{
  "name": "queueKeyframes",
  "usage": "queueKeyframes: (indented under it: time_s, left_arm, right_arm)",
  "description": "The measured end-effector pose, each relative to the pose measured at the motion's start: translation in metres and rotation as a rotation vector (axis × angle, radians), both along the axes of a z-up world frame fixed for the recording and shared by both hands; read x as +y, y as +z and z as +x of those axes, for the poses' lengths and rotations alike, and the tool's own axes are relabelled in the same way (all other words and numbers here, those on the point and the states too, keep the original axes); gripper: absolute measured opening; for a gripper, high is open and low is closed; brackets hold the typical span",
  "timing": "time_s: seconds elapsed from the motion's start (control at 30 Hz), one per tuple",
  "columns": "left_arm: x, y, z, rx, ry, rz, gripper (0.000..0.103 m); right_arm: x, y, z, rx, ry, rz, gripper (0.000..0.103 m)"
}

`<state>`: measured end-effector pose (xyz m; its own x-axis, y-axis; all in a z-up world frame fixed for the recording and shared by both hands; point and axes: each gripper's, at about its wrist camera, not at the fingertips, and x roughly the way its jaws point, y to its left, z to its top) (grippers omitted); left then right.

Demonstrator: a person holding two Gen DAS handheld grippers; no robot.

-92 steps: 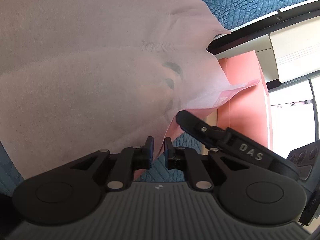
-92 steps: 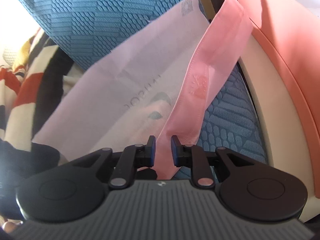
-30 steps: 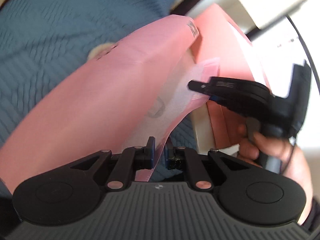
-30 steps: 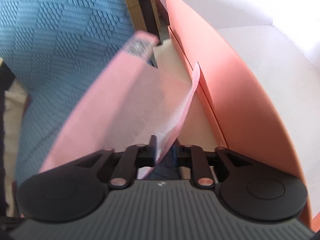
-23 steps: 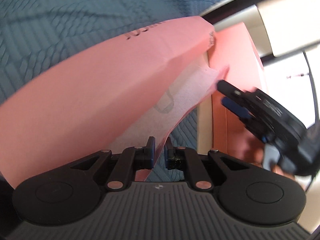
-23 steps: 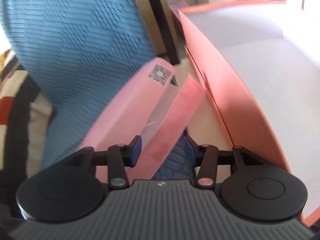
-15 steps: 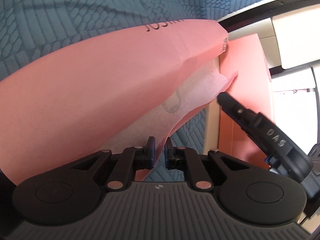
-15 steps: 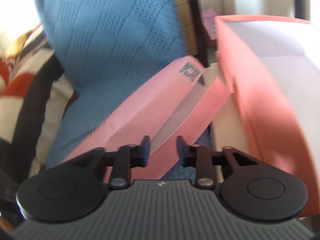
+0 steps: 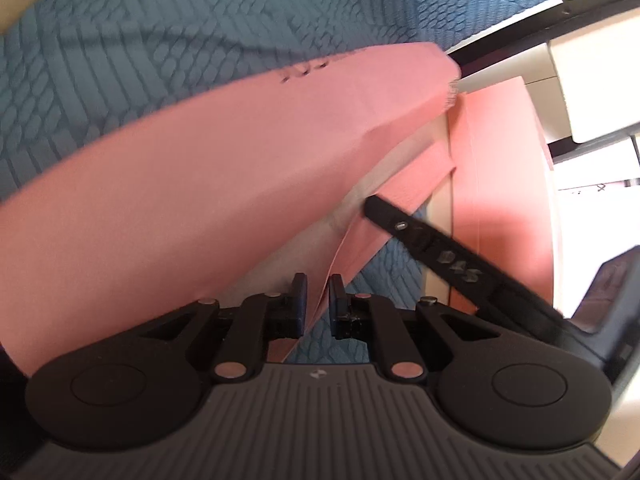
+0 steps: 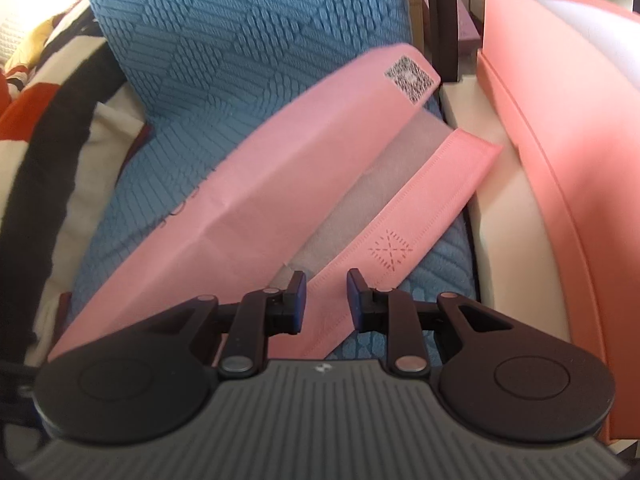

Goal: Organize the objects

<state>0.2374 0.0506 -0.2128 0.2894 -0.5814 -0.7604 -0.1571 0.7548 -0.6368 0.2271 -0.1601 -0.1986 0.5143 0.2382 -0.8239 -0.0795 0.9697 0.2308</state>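
Right tool has slid off the bag's edge since a sec ago: then its jaws pinched the pink bag's rim, then they spread wide, and over the last sec they have been closing again. They now stand apart w/ the bag's pink handle strap lying between them; pads don't press on it, so it's let go. Pink bag has also sagged lower and flatter vs. 3 s back, when it hung up as a pale sheet filling the left wrist view.

Left tool is clenched on the bag's thin edge, fabric running up between its fingers. From the left wrist view the bag balloons across the frame, mouth gaping toward the right, whitish lining showing inside. Right tool's finger pokes in at the mouth from the right, lettered arm behind it; whether its tip touches the lining is hard to say, frame is blurred there.

Bag lies over a blue textured cushion, QR-type label at its far corner. Just right of it sits a salmon-pink box w/ a white inside, a cream ledge between box and cushion. Patterned red/black/white cloth at far left of the right wrist view.
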Motion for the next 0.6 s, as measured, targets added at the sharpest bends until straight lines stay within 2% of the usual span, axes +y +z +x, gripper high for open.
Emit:
queueKeyframes:
  time_s: [0.13, 0.23, 0.33, 0.4, 0.6]
  left_arm:
    - [-0.003, 0.018, -0.003, -0.089, -0.031, 0.055, 0.012]
    - [-0.006, 0.026, -0.003, -0.136, -0.058, 0.046, 0.011]
    - [-0.021, 0.036, -0.004, -0.202, -0.126, 0.125, 0.011]
    - [-0.025, 0.041, -0.012, -0.235, -0.172, 0.145, 0.011]
    - [-0.045, 0.031, -0.012, -0.246, -0.222, 0.279, 0.011]
  right_arm:
    - [-0.006, -0.002, 0.000, 0.006, -0.017, 0.030, 0.023]
    - [-0.013, -0.003, 0.002, 0.022, -0.039, 0.078, 0.023]
    - [-0.021, -0.005, 0.003, 0.038, -0.071, 0.138, 0.022]
    - [-0.026, -0.006, 0.004, 0.049, -0.093, 0.177, 0.022]
    - [-0.029, -0.007, 0.005, 0.062, -0.112, 0.212, 0.022]
